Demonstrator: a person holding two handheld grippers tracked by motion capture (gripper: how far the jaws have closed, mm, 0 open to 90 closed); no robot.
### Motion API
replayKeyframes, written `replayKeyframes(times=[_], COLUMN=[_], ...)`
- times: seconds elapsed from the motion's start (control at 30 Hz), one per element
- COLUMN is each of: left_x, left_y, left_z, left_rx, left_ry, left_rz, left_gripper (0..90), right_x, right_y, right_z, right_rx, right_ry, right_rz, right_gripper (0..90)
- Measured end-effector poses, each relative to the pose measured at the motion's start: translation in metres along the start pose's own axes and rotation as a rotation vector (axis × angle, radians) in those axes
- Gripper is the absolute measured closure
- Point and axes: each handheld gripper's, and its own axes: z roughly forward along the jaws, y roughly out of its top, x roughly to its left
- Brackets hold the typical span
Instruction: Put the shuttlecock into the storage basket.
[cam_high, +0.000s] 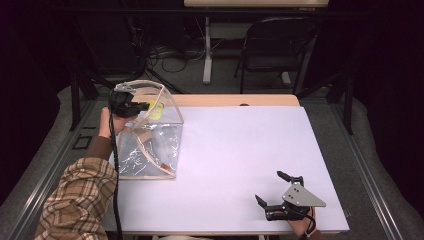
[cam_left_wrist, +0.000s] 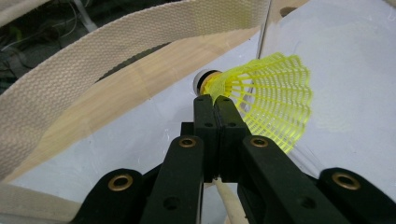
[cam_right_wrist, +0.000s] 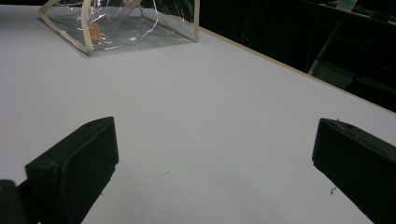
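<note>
Left tongs (cam_left_wrist: 215, 100) pressed together, pinching the yellow shuttlecock (cam_left_wrist: 266, 100) at the edge of its mesh skirt; its white cork tip sits just beyond the tong tips. The shuttlecock is held over the open top of the clear bag (cam_high: 150, 142), whose beige webbing strap (cam_left_wrist: 116, 51) arches just past the tongs. Right tongs (cam_high: 277, 189) spread wide, holding nothing, low over the white tabletop (cam_high: 240, 150), well apart from the bag.
</note>
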Motion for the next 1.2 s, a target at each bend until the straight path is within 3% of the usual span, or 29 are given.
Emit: replayKeyframes(times=[0.13,0.4,0.53,0.83,1.2], left_x=[-0.001,-0.002,-0.002,0.003,-0.012], left_y=[0.0,0.0,0.001,0.0,0.009], left_z=[0.004,0.008,0.007,-0.016,-0.04], left_rx=[0.029,0.029,0.007,-0.116,-0.159], left_ry=[-0.003,-0.013,-0.008,0.034,0.062], left_rz=[0.009,0.005,-0.001,-0.053,-0.031], left_gripper=[89.0,86.1,70.9,45.4,18.1], right_x=[0.0,0.0,0.0,0.0,0.0], right_y=[0.0,0.0,0.0,0.0,0.0], right_z=[0.0,0.0,0.0,-0.001,0.0], right_rx=[0.001,0.001,0.001,0.002,0.003], right_ry=[-0.001,-0.001,0.0,-0.001,-0.001], right_rz=[0.002,0.0,-0.001,0.0,0.0], right_gripper=[0.0,0.0,0.0,0.0,0.0])
